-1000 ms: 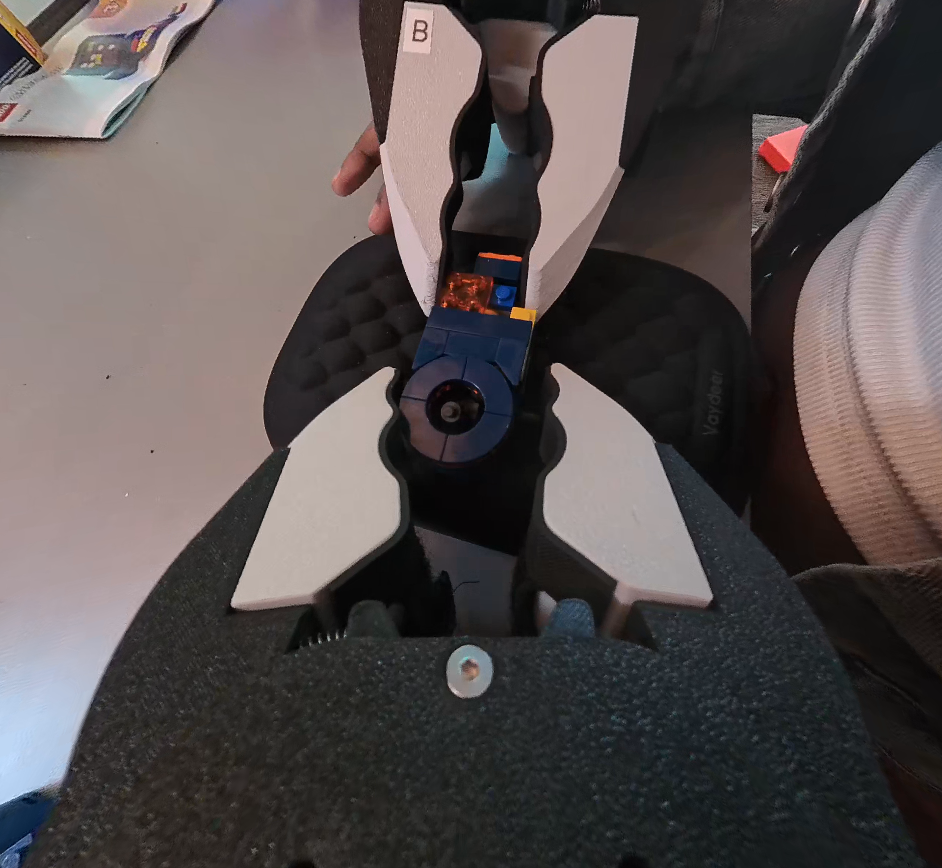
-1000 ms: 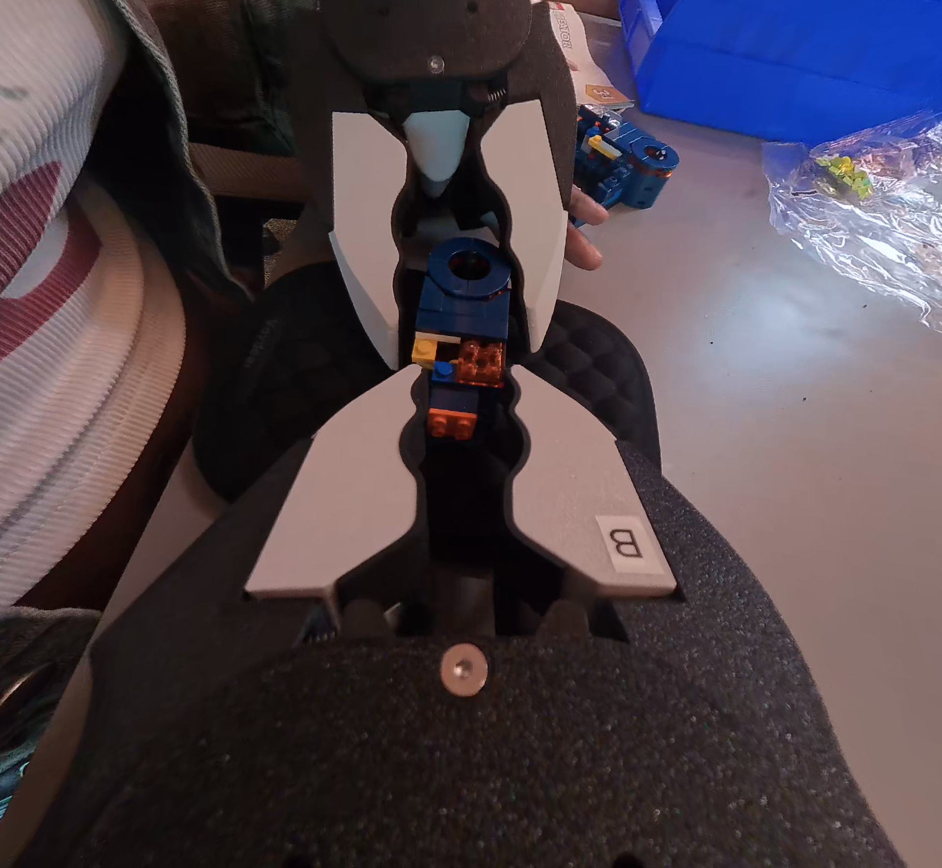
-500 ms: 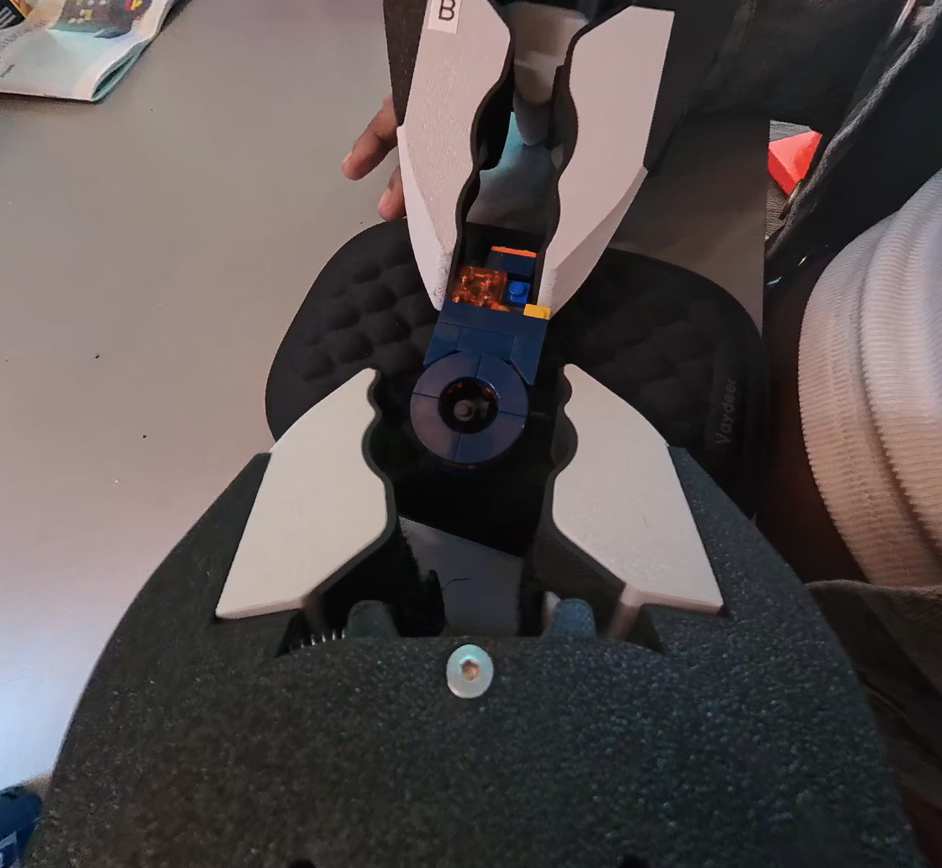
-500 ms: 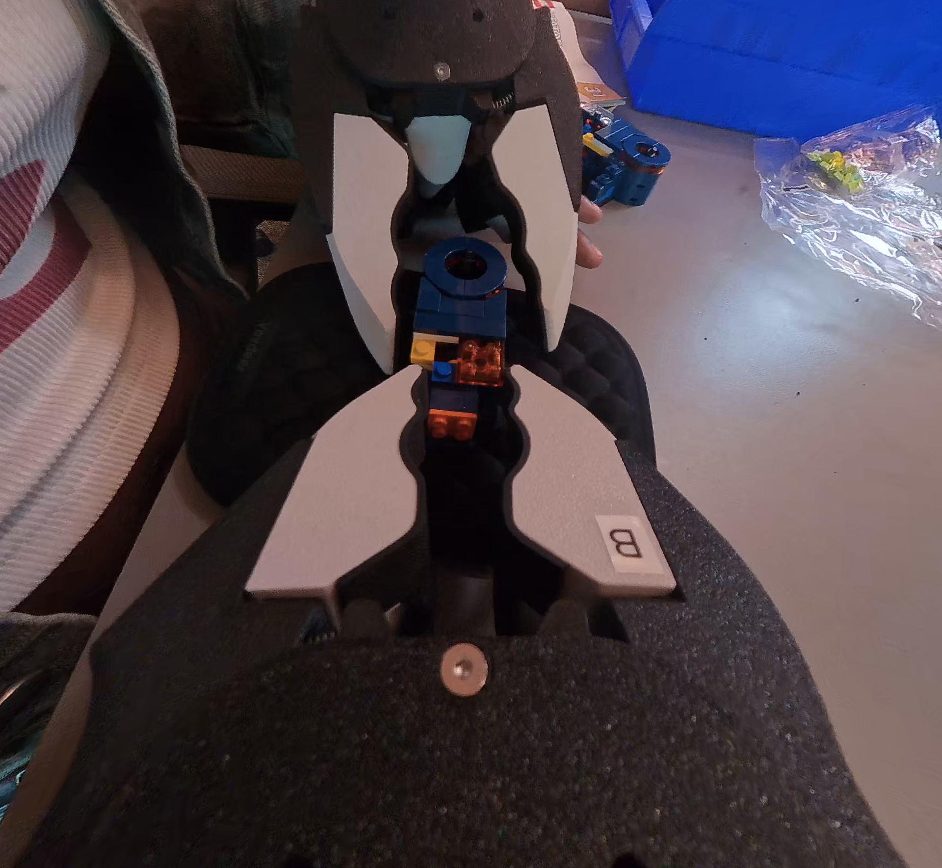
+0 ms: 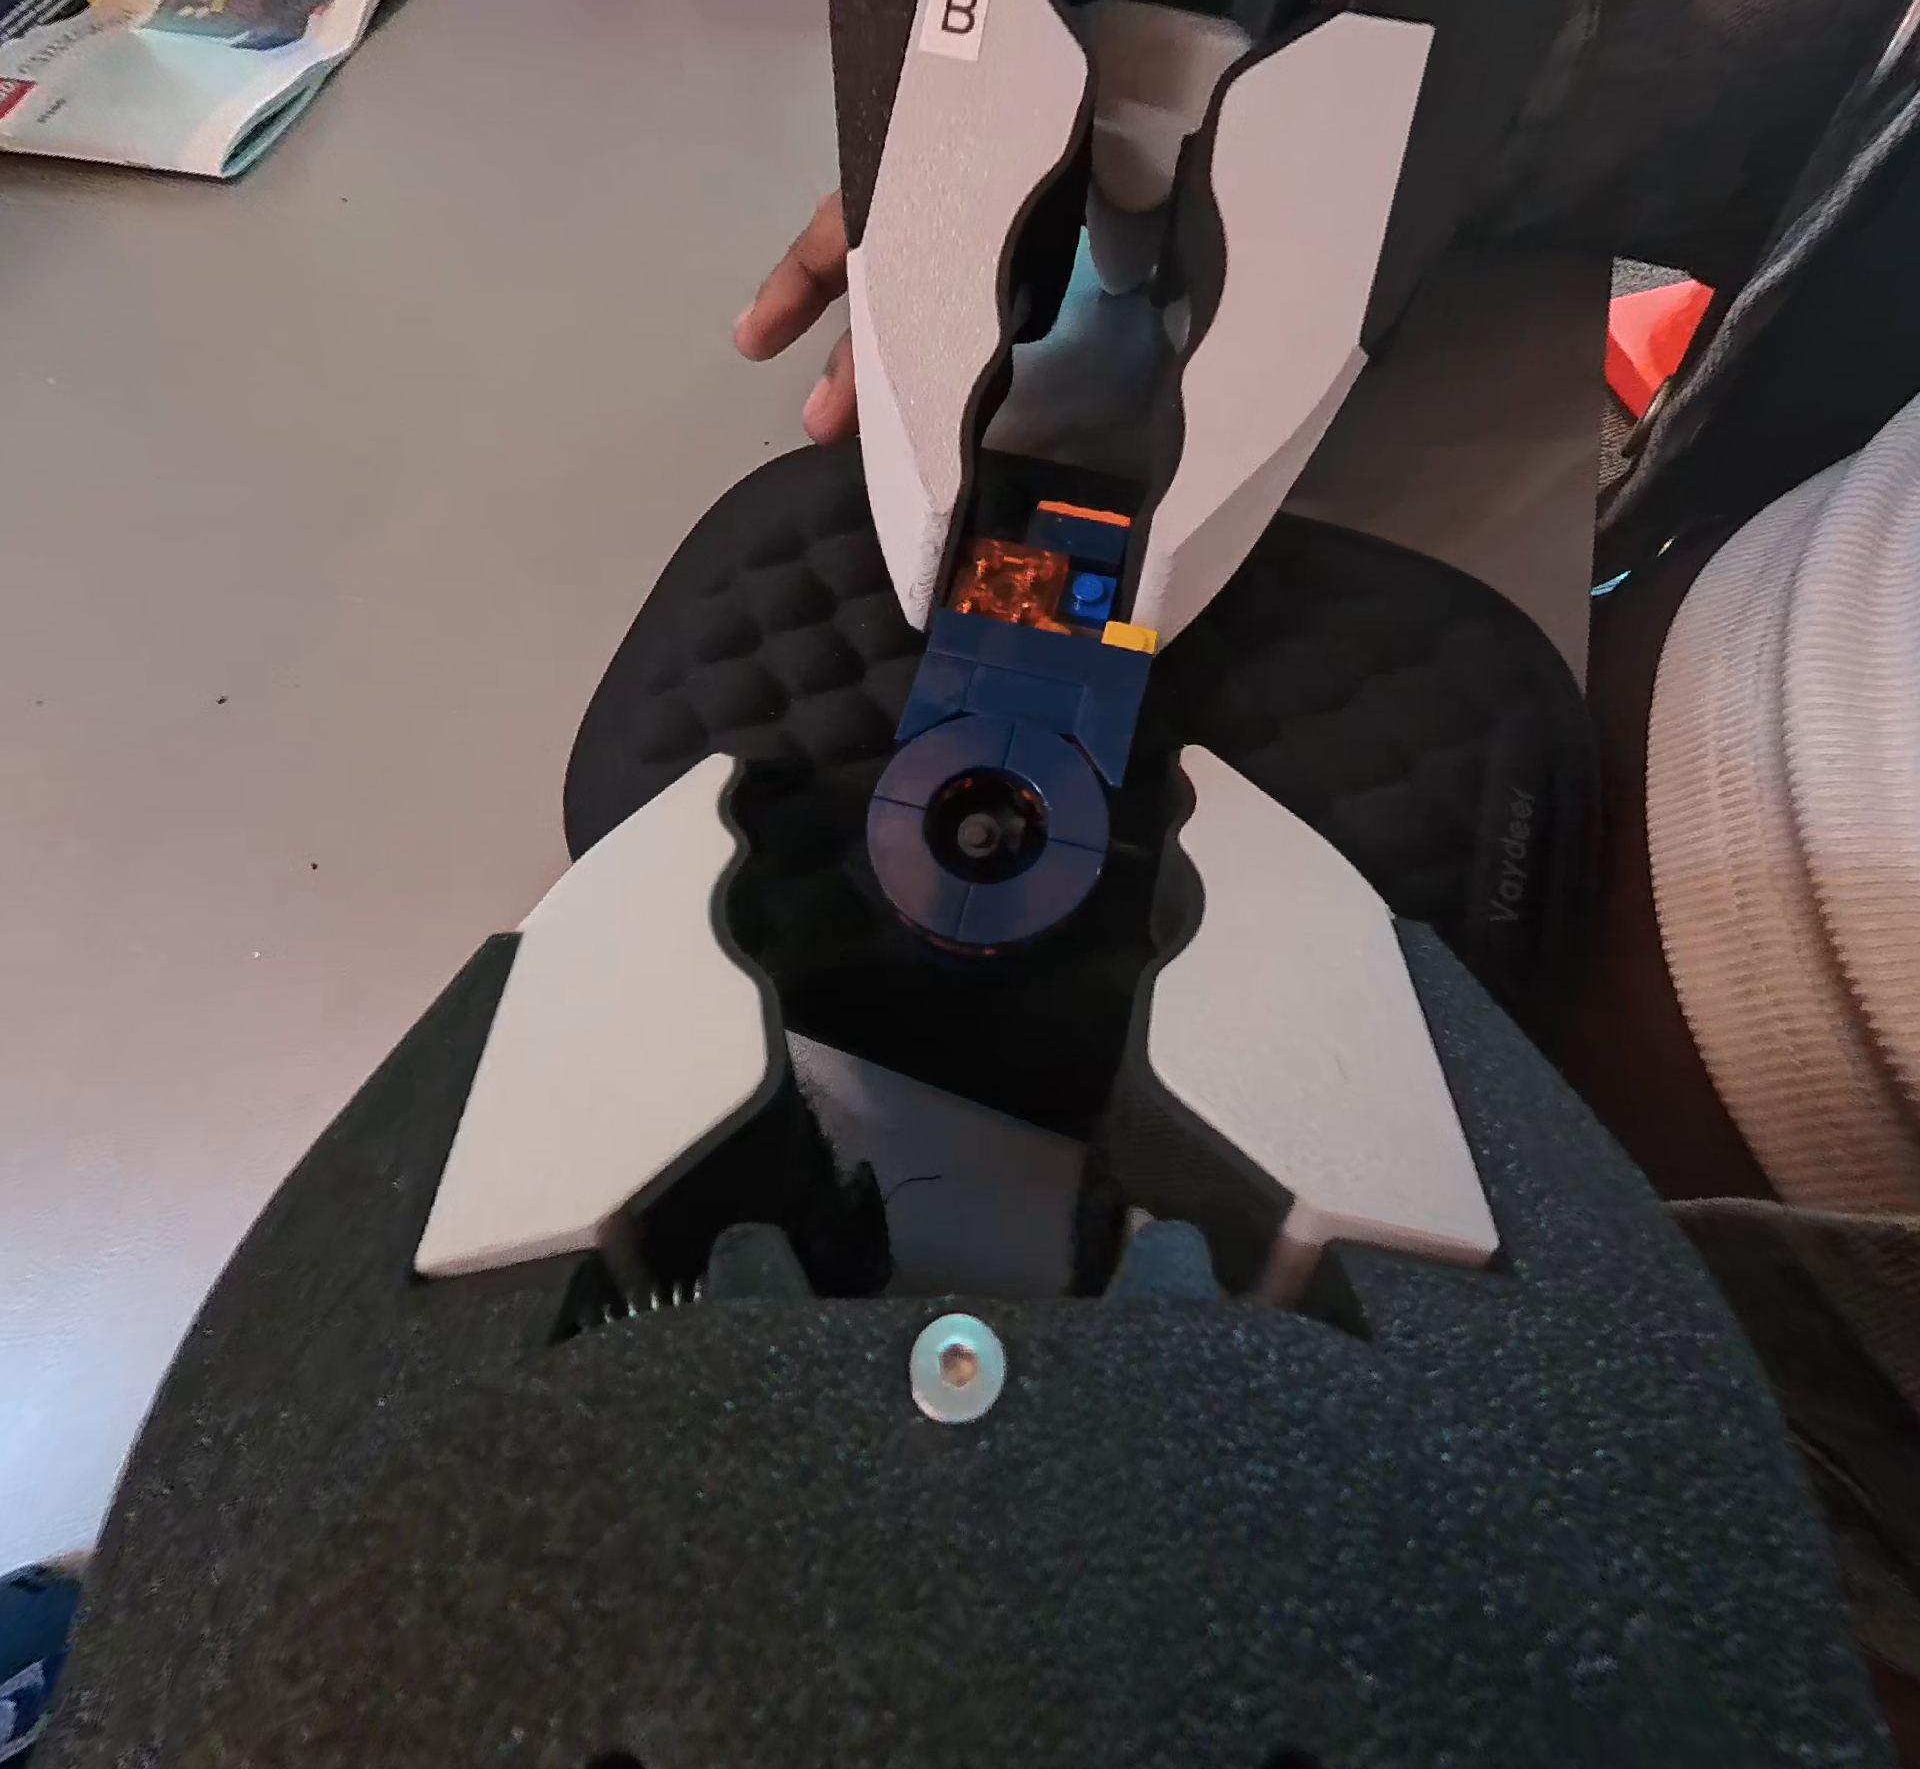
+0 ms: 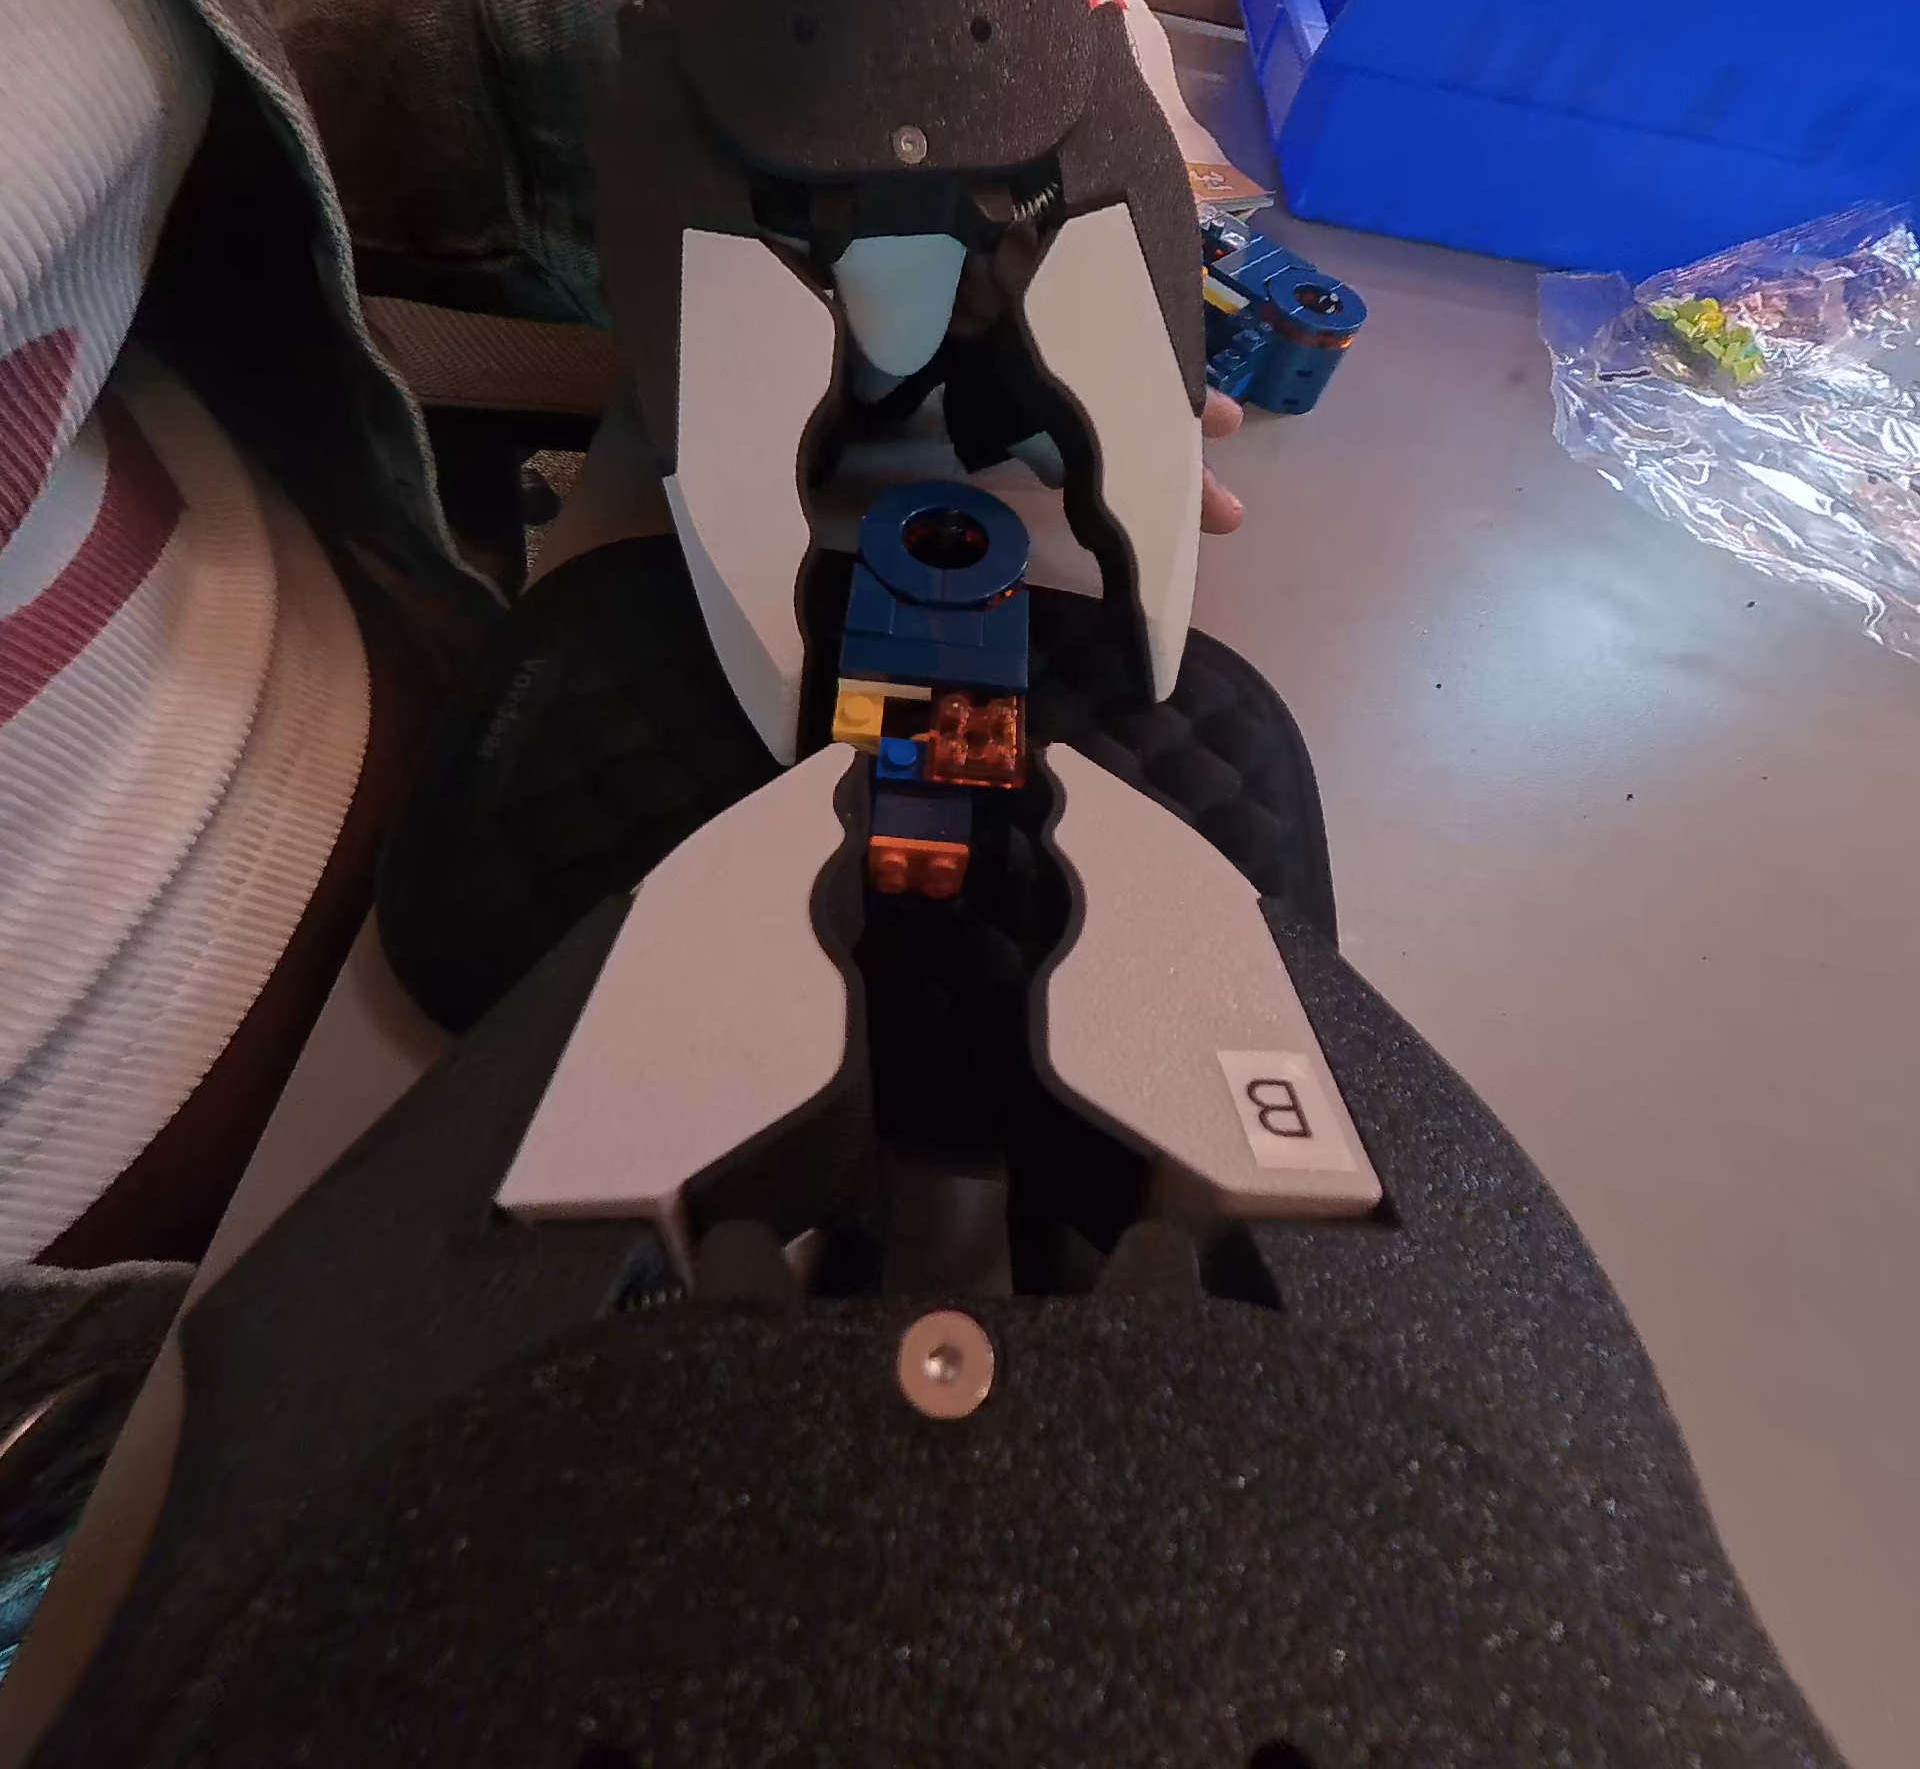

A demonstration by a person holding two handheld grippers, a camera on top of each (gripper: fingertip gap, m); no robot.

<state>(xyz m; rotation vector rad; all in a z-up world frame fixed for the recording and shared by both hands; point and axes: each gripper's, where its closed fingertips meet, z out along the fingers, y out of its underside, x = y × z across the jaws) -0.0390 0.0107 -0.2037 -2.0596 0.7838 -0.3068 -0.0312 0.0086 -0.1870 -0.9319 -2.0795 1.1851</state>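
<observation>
A dark blue brick assembly (image 5: pixel 1029 680) with a round end, a clear orange piece and a yellow stud hangs over a black quilted pad (image 5: pixel 748 639). My right gripper (image 6: pixel 935 758) is shut on the assembly's (image 6: pixel 935 639) orange and blue end. It shows at the top of the left wrist view (image 5: pixel 1039 623), facing my left gripper. My left gripper (image 5: pixel 956 758) is open, with its fingers on either side of the round end and gaps on both sides. It also shows in the right wrist view (image 6: pixel 971 717).
The grey table (image 5: pixel 312 524) holds a printed booklet (image 5: pixel 208 26) at the far left. Blue bins (image 6: pixel 1558 78), a second blue brick model (image 6: pixel 1278 337) and a clear plastic bag of pieces (image 6: pixel 1745 410) lie to the right. A person's torso (image 5: pixel 1787 784) is close by. The tips of both grippers are at nearly the same place.
My left gripper's fingers have spread apart and come off the round end of the assembly. My right gripper keeps its hold.
</observation>
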